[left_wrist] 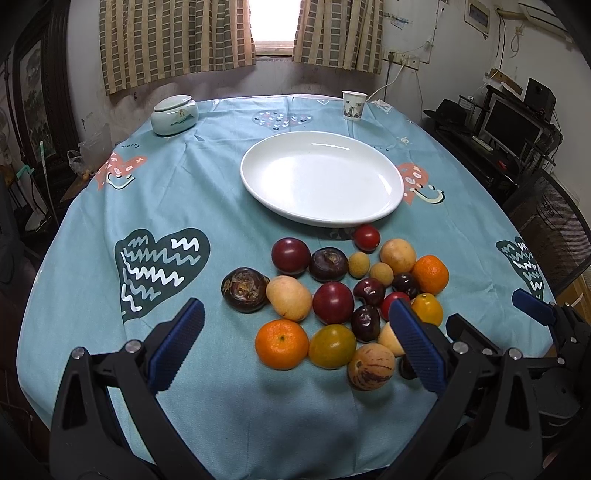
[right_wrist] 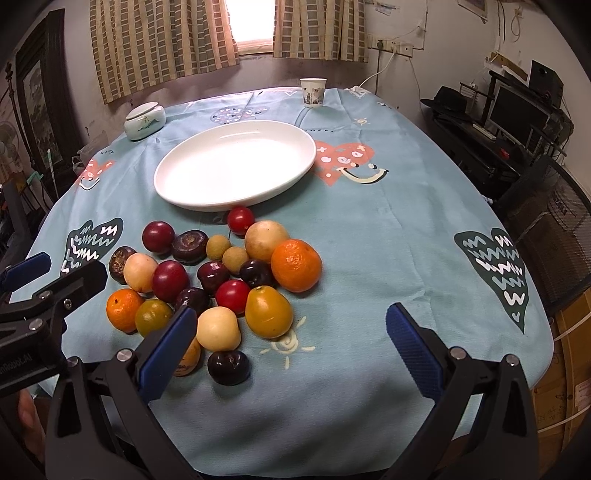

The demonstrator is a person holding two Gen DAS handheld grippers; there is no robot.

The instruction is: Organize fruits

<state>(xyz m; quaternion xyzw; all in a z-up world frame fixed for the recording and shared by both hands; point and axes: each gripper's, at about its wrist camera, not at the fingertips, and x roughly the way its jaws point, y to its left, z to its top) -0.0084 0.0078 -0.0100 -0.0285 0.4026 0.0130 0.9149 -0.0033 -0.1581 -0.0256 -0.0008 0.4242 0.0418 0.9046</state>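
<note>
Fruit heap: mixed round fruits [left_wrist: 332, 306] are clustered just ahead of both grippers.
Plate: oval white ceramic plate [left_wrist: 321, 177] lies beyond the heap, bare.
Left gripper [left_wrist: 295, 343]: released, nothing held.
Right gripper [right_wrist: 291, 343]: released, nothing held.
Nearer: cannot be told.

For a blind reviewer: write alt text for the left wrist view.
A pile of mixed fruit lies on a blue tablecloth before an empty white plate. The open left gripper hovers near it, holding nothing.

Dim room; blown-out window [left_wrist: 273, 26] backlight; fisheye-bent edges; plate [right_wrist: 192, 195] glare.
</note>
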